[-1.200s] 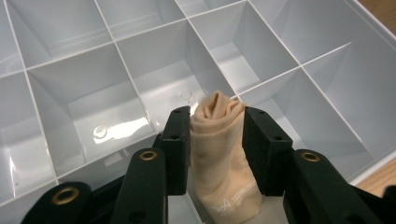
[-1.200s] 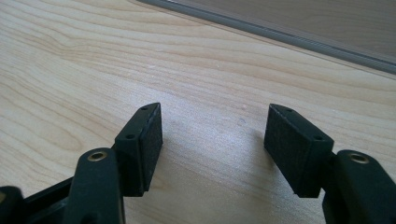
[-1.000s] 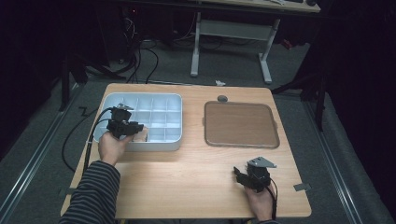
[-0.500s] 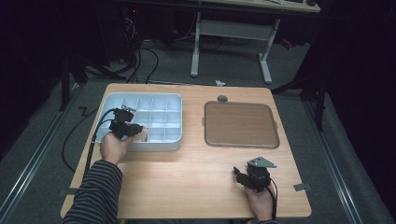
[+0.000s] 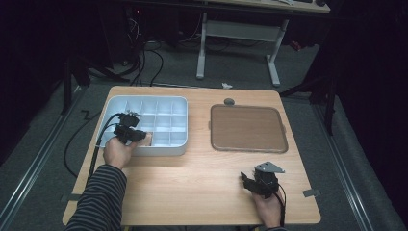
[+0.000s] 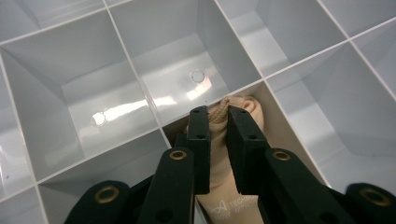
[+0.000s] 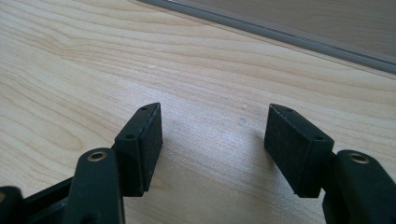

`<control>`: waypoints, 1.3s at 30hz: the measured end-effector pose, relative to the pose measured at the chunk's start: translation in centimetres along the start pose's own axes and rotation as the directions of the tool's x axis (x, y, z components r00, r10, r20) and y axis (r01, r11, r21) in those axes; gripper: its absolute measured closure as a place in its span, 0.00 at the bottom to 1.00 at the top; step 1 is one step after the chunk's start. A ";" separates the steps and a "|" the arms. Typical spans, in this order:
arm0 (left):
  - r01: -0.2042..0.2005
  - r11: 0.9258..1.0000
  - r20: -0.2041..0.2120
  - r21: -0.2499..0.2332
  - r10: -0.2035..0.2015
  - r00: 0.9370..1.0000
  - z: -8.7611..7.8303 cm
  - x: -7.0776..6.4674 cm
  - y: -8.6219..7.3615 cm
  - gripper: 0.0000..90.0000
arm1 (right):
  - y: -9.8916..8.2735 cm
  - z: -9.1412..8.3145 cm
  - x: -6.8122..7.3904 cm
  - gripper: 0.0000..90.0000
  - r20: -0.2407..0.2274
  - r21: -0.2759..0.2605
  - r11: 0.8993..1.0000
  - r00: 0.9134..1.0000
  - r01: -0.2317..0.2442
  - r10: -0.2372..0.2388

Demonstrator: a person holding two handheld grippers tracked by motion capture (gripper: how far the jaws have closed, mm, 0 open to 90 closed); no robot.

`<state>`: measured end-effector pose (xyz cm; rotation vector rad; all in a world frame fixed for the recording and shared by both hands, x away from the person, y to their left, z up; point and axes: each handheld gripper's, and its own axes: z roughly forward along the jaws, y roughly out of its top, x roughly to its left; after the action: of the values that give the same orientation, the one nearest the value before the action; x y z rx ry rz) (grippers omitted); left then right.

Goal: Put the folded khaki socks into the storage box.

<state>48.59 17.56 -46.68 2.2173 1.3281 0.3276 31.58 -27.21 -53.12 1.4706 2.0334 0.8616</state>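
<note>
Brown tray [image 5: 248,128] right of compartment box [image 5: 163,102], well apart.

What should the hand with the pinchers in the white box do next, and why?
Probably lift straight up. The left gripper has just been closing and now pinches the beige cloth thing lying in one compartment of the white divided box, so raising it should clear the walls.

1. The beige, soft cloth-like item [image 6: 219,186] lying in a compartment of the pale grey plastic divider box [image 6: 140,60] bears faint white print, partly readable as "TECHN…"; the rest is hidden.
</note>
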 end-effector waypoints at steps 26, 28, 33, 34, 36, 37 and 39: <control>-0.005 1.000 0.046 -0.006 0.005 0.999 -0.4 -0.1 -0.1 0.64 | 0.0 0.0 0.0 0.41 0.000 0.000 1.000 1.000 -0.001 0.001; -0.002 1.000 0.049 -0.018 0.003 0.999 -0.5 -0.1 -0.2 0.62 | 0.0 0.0 0.0 0.42 0.000 0.000 1.000 1.000 -0.001 0.001; 0.017 0.999 0.070 -0.052 -0.013 0.997 -1.1 0.2 -0.8 0.58 | 0.0 0.0 0.0 0.41 0.000 0.000 1.000 1.000 -0.002 0.002; 0.020 0.998 0.072 -0.057 -0.016 0.997 -1.2 0.2 -0.9 0.57 | 0.0 0.0 0.0 0.42 0.000 0.000 1.000 1.000 -0.001 0.001; 0.024 0.998 0.072 -0.061 -0.020 0.997 -1.5 0.3 -1.2 0.57 | 0.0 0.0 0.0 0.41 0.000 0.000 1.000 1.000 -0.001 0.001; 0.019 0.998 0.064 -0.065 -0.015 0.998 -1.8 0.2 -1.3 0.57 | 0.0 0.0 0.0 0.41 -0.001 0.000 1.000 1.000 -0.001 0.001; 0.018 0.997 0.071 -0.080 -0.013 0.997 -2.2 0.3 -1.5 0.57 | 0.0 0.0 0.0 0.41 -0.001 0.000 1.000 1.000 0.000 0.000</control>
<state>46.58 19.07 -45.66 2.1312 1.2717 0.2892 31.58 -27.21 -53.12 1.4708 2.0335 0.8623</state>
